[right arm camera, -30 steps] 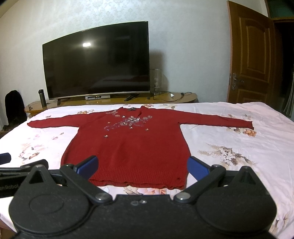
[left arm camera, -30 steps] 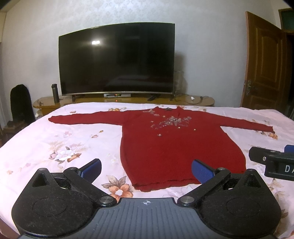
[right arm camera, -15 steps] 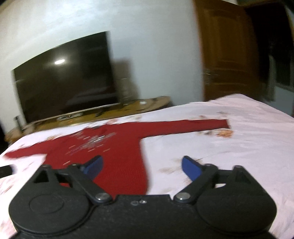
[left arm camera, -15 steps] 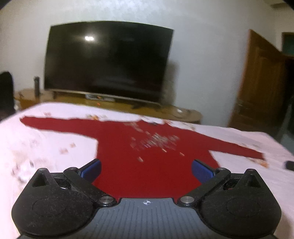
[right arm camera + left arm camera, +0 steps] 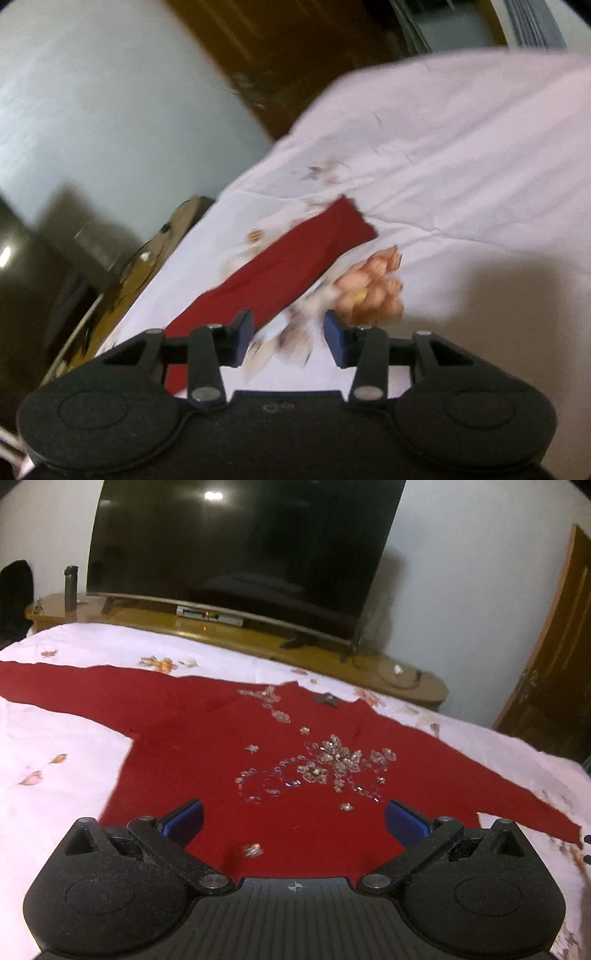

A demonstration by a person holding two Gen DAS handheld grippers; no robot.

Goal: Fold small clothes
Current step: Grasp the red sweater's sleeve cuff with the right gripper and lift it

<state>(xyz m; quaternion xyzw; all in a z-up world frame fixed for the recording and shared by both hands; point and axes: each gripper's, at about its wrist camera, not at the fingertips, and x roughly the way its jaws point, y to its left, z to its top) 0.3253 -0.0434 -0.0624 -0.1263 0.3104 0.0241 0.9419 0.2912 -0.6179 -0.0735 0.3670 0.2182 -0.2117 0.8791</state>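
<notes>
Right gripper (image 5: 288, 338) was closing with only bedsheet (image 5: 461, 147) between its jaws, beside the red sweater (image 5: 207, 746) sleeve (image 5: 295, 258) near the bed's far edge; it risked pinching sheet. Left gripper (image 5: 293, 821) gaped empty over the flat-spread body

Hidden, cropped and blurred regions

The sweater (image 5: 229, 738) hem lies concealed behind the left tongs (image 5: 293, 818) body; its left sleeve is cropped by the frame edge. In the right wrist view, motion blur smears the bed (image 5: 461, 155), door (image 5: 295, 48) and sleeve (image 5: 295, 266); the sweater body falls outside that frame.
</notes>
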